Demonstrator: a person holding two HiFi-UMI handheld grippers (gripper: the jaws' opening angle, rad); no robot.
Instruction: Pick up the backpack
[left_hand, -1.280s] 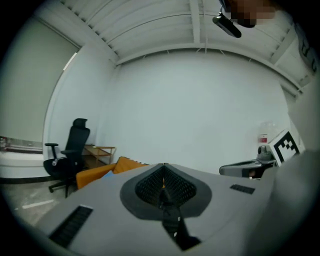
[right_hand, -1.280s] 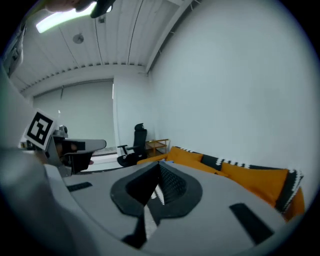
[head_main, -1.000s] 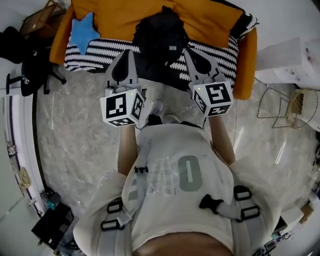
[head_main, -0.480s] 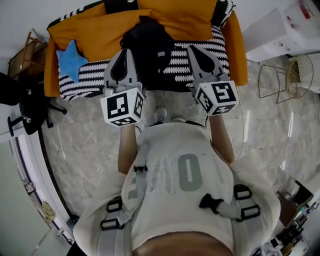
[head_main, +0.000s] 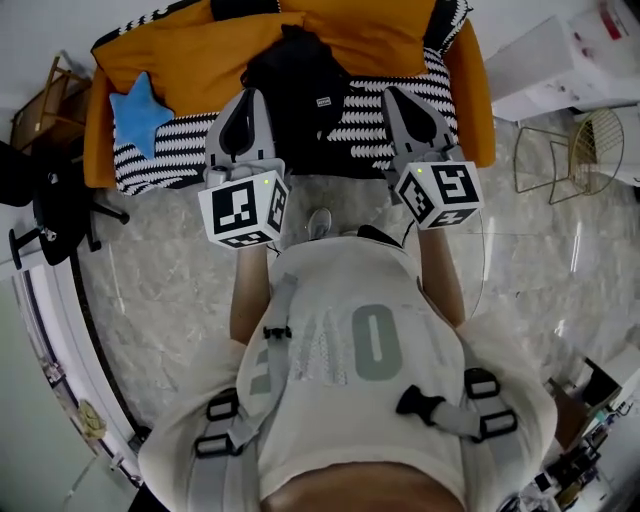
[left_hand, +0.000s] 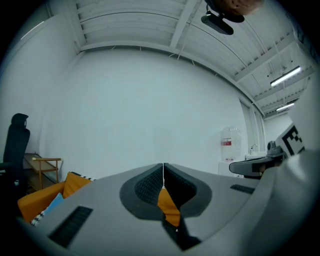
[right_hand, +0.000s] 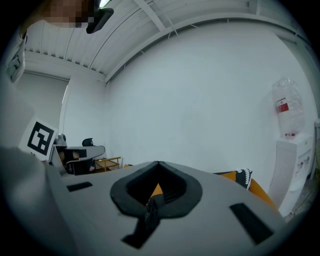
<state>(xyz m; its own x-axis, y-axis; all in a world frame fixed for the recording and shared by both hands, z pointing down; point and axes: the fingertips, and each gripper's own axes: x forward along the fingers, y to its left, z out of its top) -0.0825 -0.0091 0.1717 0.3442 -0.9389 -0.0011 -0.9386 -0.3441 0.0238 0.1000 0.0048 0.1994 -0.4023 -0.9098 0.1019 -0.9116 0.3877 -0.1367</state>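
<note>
Head view: the black backpack (head_main: 296, 85) lies on the orange sofa (head_main: 190, 50), between the left gripper (head_main: 250, 97) and the right gripper (head_main: 393, 95); both grippers' jaws are pressed together, empty.

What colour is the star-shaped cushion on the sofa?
Light blue; the cushion shows best in head view.

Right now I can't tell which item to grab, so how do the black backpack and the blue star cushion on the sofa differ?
Colour: the backpack is black; the star cushion is light blue.
Shape: the backpack is a bulky, rounded lump, while the star cushion is flat and star-shaped.
Place: the backpack sits mid-sofa; the star cushion lies toward the head view's left end.
Both rest on the orange sofa.
</note>
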